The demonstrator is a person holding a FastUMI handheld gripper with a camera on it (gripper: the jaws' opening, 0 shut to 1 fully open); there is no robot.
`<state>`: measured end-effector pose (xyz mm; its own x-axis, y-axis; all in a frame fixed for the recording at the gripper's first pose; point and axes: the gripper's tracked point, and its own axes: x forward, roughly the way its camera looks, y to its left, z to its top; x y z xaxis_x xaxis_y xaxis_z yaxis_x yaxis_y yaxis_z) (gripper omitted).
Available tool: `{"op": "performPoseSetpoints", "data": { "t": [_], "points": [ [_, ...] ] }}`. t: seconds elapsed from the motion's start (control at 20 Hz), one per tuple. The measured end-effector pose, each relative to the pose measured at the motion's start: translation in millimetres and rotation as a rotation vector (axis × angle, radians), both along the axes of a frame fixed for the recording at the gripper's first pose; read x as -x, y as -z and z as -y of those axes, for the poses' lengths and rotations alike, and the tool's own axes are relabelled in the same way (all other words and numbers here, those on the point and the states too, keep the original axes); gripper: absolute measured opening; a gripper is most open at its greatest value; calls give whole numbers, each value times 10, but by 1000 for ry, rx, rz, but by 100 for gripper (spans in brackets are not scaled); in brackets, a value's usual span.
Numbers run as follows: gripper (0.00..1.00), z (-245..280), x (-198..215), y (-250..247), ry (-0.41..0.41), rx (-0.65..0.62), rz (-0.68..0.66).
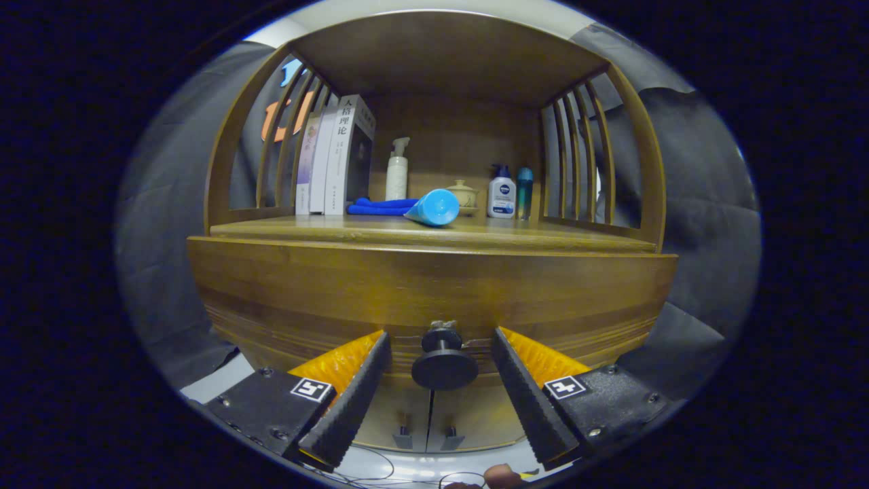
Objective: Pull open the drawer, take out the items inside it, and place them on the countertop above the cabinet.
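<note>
Drawer (434,299) of the wooden cabinet sits shut, its front filling the space just ahead of the claw (440,346). The claw is open, its two fingers spread wide with the round dark knob (444,363) between them, neither finger touching it. Below the knob, two cabinet doors (429,418) meet at a narrow seam, with small pulls on each side of it.

Beyond the fingers and above the drawer lies the countertop (305,227), set inside a frame with slatted sides. On it, nearest the claw, a light blue tube (434,207) lies on its side with its wide end facing forward. Just behind it rests a folded blue cloth (381,206) and a small pale lidded pot (464,194). Farther back, off to the left, several books (336,156) stand upright against the slats, and a white pump bottle (397,170) stands beside them. To the right stand a white bottle with a blue cap (502,192) and a slim teal bottle (524,192).
</note>
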<state>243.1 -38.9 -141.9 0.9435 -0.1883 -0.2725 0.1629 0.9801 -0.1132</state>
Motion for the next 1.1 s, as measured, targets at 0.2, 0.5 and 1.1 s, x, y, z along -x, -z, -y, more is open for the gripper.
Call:
{"op": "performPoseSetpoints", "data": {
  "t": [0.2, 0.5, 1.1],
  "points": [
    [99, 18, -143, 6, 3, -6, -16],
    [99, 23, -173, 31, -4, -6, -12],
    [99, -64, 635, -545, -102, -5, 10]
  ]
}}
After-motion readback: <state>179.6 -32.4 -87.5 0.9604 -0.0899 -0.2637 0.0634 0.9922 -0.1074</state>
